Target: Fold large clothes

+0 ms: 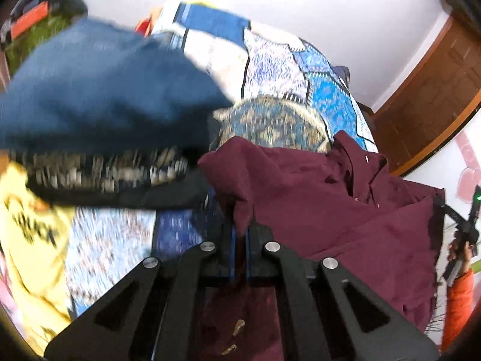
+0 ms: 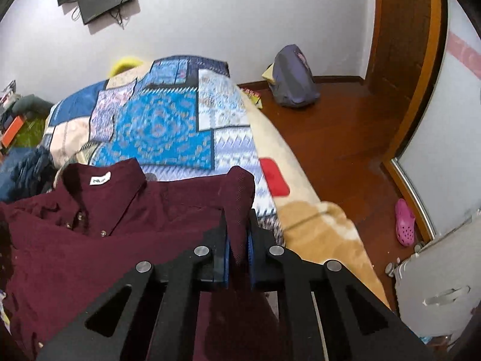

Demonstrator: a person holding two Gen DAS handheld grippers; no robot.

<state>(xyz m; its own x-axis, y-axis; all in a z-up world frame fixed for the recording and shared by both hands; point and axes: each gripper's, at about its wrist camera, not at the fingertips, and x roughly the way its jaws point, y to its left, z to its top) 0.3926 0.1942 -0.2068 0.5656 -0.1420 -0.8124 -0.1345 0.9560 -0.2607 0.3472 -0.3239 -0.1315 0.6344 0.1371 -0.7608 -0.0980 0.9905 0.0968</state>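
Observed: a maroon button-front collared shirt of soft woven cloth, partly raised off the bed with the blue patchwork quilt, its lower part trailing down under both tools. The left gripper is clenched on a pinch of the shirt's cloth at one shoulder; the right gripper is clenched on a fold of cloth at the other shoulder, just beside the collar with the white label. In each wrist view maroon cloth stands between the blue pads and drapes away from them.

Handling, as a judgement: the garment looks light and limp, with no stiffness beyond the collar and the buttoned front. It will sag between the two holds and swing if moved sharply. Being thin, it can slide out of a shallow pinch. The shoulder seams, where the cloth is doubled, look the soundest places to take hold, as now.

Textures: the shirt is matt and finely ribbed, with small pale buttons. The quilt is printed cotton in squared blocks. A dark blue knitted garment lies blurred on the far part of the bed, with a yellow printed cloth near it. The wooden floor beside the bed is glossy and hard
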